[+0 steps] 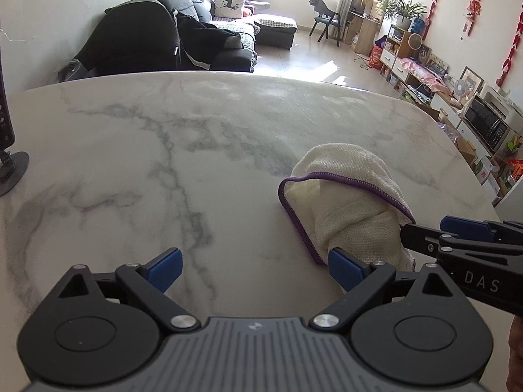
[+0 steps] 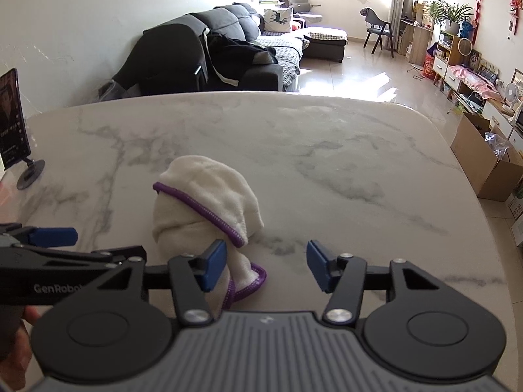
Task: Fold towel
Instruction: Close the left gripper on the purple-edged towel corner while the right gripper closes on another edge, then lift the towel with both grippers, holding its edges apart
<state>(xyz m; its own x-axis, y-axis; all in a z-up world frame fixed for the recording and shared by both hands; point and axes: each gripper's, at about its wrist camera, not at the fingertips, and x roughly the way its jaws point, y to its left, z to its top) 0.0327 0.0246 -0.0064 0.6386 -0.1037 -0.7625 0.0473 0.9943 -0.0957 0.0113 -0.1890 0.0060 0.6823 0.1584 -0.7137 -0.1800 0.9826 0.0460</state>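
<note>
**Crumpled towel on the marble, both grippers beside it**

A white marble surface with grey veins fills most of the scene, its far edge curving in front of a dark grey fabric sofa against the wall.

Taking the towel as the landmark: the cream woven towel with a purple stitched border lies bunched in a loose heap on the surface, near its close edge, one hemmed corner trailing out toward the viewer.

The left gripper, black with blue pads, hovers just left of the towel. Its fingers stand wide apart with only bare marble between them; the right-hand pad sits right against the towel's near fold, though I can't tell whether it actually touches.

The right gripper comes at the towel from the other side. Its fingers are about half open and hold nothing; the trailing purple-edged corner lies by its left pad, partly hidden behind it, and bare marble shows in the gap.

Well to the left of the towel, a dark phone on a round black stand rests at the surface's edge.
</note>
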